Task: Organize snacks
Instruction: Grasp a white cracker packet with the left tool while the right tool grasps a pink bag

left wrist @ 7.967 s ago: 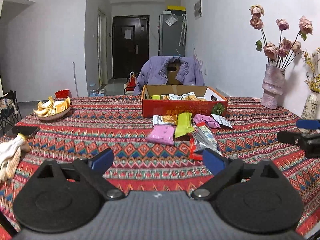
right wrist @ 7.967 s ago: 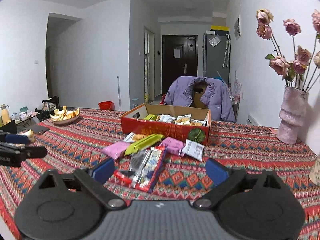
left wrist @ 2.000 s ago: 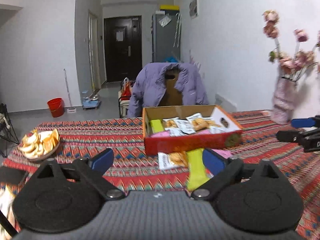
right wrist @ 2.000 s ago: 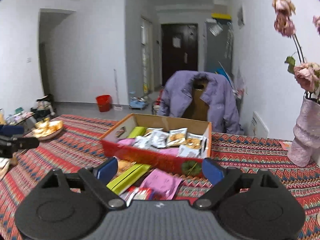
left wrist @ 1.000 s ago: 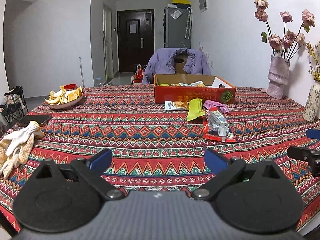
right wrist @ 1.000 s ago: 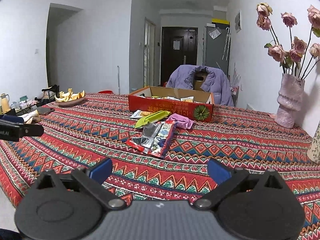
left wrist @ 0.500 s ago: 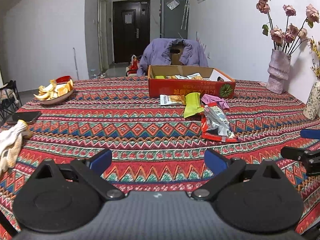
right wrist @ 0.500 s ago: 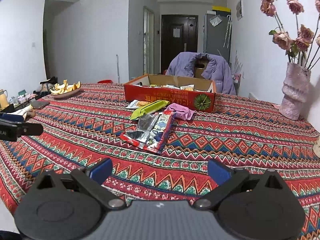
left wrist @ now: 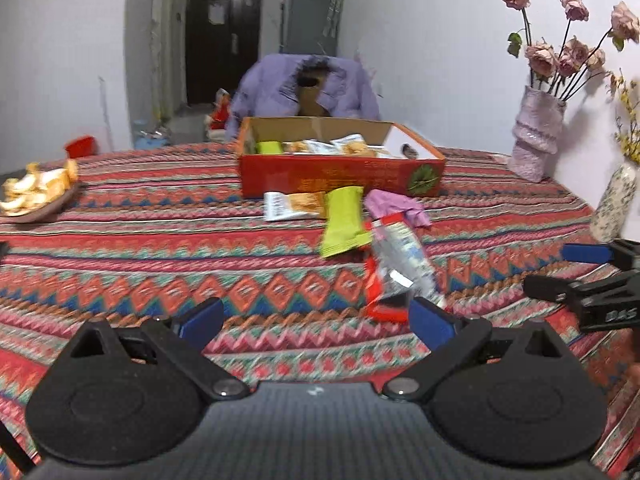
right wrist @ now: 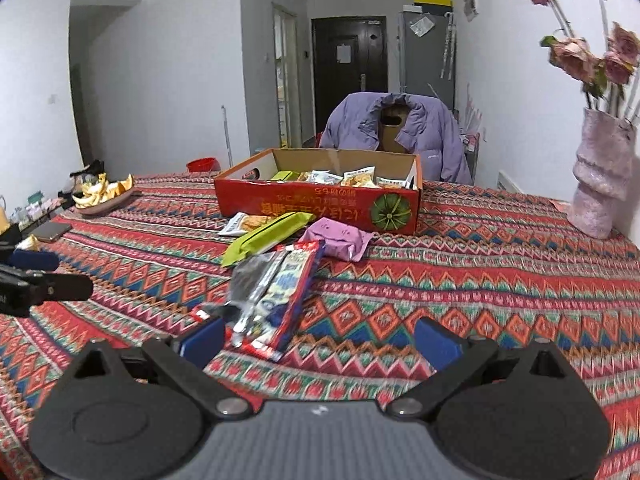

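A red cardboard box (left wrist: 340,176) (right wrist: 320,204) holding several snack packets stands at the far middle of the table. In front of it lie a green packet (left wrist: 344,226) (right wrist: 268,236), a pink packet (left wrist: 394,208) (right wrist: 338,238), a white-orange packet (left wrist: 292,205) (right wrist: 244,224) and a large red-edged clear packet (left wrist: 396,268) (right wrist: 276,288). My left gripper (left wrist: 316,320) is open and empty, just short of the large packet. My right gripper (right wrist: 318,338) is open and empty, its left fingertip beside that packet's near end. Each gripper shows in the other's view, the right one (left wrist: 588,276), the left one (right wrist: 36,276).
The table wears a red patterned cloth (left wrist: 160,264). A plate of orange peel (left wrist: 36,192) (right wrist: 104,196) sits at far left, a phone (right wrist: 52,231) near it. A pink vase of roses (left wrist: 540,140) (right wrist: 600,176) and a speckled vase (left wrist: 612,204) stand at the right wall. A chair with a purple jacket (right wrist: 396,128) stands behind the box.
Both grippers have moved forward and lower toward the loose packets; the large packet now lies right at the fingertips. The packets have not moved.
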Demonstrator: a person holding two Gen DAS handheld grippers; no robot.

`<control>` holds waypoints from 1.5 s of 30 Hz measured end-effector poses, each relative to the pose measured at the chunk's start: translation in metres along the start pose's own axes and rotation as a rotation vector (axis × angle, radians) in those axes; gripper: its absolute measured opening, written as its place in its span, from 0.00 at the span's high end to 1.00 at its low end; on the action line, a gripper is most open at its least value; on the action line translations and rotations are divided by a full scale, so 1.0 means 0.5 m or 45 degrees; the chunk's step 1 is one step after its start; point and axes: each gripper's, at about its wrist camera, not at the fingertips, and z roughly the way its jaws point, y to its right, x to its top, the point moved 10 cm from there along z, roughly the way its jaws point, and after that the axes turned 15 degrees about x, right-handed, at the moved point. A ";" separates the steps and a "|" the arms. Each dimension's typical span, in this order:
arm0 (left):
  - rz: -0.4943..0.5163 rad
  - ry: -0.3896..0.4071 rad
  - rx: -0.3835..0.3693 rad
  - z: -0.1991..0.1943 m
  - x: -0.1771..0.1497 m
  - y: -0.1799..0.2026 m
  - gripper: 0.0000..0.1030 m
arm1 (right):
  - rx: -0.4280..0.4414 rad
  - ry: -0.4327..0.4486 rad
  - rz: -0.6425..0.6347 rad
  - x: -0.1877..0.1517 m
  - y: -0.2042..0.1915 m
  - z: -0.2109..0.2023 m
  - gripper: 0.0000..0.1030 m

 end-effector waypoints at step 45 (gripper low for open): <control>0.255 -0.011 -0.143 0.545 0.161 0.080 0.15 | 0.324 -0.179 -0.096 0.122 0.182 0.455 0.35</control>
